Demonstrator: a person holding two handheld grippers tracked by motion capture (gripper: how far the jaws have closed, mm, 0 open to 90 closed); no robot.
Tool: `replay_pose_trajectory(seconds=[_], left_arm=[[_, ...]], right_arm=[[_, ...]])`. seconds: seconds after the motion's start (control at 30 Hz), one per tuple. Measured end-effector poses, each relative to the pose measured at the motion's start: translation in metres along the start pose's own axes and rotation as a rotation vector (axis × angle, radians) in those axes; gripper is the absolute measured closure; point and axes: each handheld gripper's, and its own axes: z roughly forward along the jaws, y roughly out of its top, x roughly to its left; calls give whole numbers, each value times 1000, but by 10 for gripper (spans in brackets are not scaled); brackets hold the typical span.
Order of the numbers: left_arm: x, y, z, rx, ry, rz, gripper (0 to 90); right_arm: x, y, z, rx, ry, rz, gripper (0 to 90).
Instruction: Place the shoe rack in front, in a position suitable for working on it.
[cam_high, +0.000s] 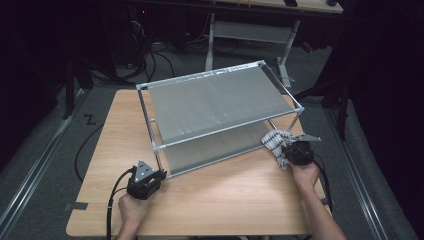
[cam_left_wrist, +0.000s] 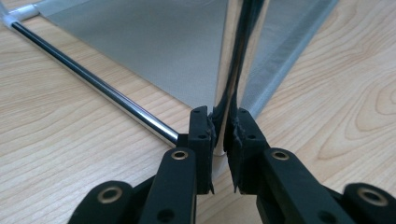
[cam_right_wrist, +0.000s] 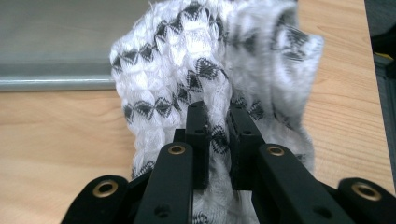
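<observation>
Two-shelf metal rack (cam_high: 215, 97) stands on the wooden table (cam_high: 210, 200). Left gripper (cam_high: 152, 176) is clamped on the rack's upright post (cam_left_wrist: 229, 70) at its near left corner, low down by the bottom rail (cam_left_wrist: 93, 81). Right gripper (cam_high: 286, 150) is closed on a black-and-white patterned cloth (cam_right_wrist: 205, 60), bunched just beside the rack's near right corner, at the lower shelf's edge.

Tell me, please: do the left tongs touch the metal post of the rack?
Touching. In the left gripper view, the left tongs close on the rack's upright post, both jaws pressed against its sides.
</observation>
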Motion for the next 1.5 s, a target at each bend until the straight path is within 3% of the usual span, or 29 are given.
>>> replay_pose_trajectory(seconds=[0.13, 0.37, 0.63, 0.83, 0.93, 1.03, 1.17, 1.27, 1.3, 1.33, 1.37, 1.5], left_arm=[[1, 0, 0, -1, 13, -9, 802], [5, 2, 2, 1, 34, -26, 802], [8, 2, 1, 3, 51, -32, 802], [10, 2, 1, 2, 64, -38, 802], [11, 2, 1, 1, 69, -41, 802], [11, 2, 1, 0, 69, -41, 802], [12, 2, 1, 0, 72, -43, 802], [12, 2, 1, 0, 74, -45, 802], [12, 2, 0, 1, 74, -44, 802], [13, 2, 0, 2, 76, -46, 802], [13, 2, 0, 2, 76, -46, 801], [14, 2, 0, 3, 78, -47, 801]], right_arm=[[5, -10, -23, -10, 43, -20, 809], [16, -31, -48, -20, 82, -23, 801], [22, -53, -56, -2, 78, -38, 778], [21, -53, -59, -19, 96, -23, 660], [16, -45, -70, -76, 107, -4, 600], [13, -39, -75, -104, 107, -3, 590], [7, -19, -78, -146, 98, -3, 580], [-1, 9, -72, -176, 91, 4, 579], [-1, 9, -72, -176, 91, 4, 579], [-5, 24, -66, -183, 87, 9, 581], [-5, 24, -66, -183, 87, 9, 581], [-11, 53, -54, -191, 49, 23, 592]])
